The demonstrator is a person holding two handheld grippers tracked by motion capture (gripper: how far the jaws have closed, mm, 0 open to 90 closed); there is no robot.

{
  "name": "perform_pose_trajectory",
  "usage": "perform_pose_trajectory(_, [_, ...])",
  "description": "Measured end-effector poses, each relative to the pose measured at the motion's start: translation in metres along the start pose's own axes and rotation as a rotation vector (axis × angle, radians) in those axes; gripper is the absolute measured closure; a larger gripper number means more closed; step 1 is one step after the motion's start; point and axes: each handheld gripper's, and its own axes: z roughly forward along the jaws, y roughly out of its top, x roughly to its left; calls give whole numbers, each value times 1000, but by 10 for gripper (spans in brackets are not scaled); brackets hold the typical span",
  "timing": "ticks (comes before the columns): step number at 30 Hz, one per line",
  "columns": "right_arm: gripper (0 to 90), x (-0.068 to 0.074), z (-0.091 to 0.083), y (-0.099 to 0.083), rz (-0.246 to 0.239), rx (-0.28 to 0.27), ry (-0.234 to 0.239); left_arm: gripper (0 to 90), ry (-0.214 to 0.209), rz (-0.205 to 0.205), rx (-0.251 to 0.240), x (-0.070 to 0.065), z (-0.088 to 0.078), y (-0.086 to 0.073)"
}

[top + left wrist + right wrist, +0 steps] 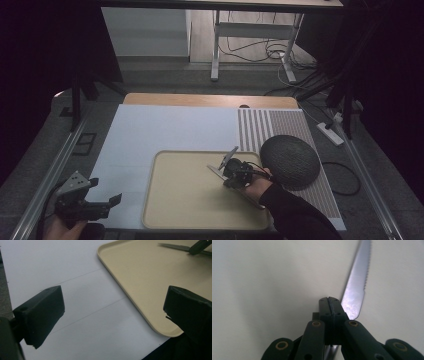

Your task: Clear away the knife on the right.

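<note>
Two grippers are seen at the bench. The right gripper (pixel 235 170), jaws pressed fully together, is clamped on a serrated table knife (pixel 357 287), which is held low over the beige tray (pixel 172 200); the blade (pixel 227 159) is pointed away across the tray, probably so that it can be laid flat there. The left gripper (pixel 102 204) is kept wide apart and empty above the white mat (pixel 150 130), just beside the tray's near corner, apparently idle. A dark dome (pixel 290 161) is set right of the tray. No brand, label or writing can be read.

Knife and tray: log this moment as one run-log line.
right gripper: shut on knife | knife: over tray | left gripper: open, beside tray
</note>
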Motion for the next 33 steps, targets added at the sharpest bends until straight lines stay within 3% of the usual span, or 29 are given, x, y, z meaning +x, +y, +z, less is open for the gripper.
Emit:
perform_pose_trajectory(2, [900,-12,-3,-6,45,5,-19,32,0,1,-1,0,0,0])
perform_pose_trajectory(10, [900,-28,-10,-19,112,12,-32,33,1,1,0,0,0,0])
perform_pose_trajectory(33, [900,-35,-22,-46,193,37,-12,36,3,2,0,-1,0,0])
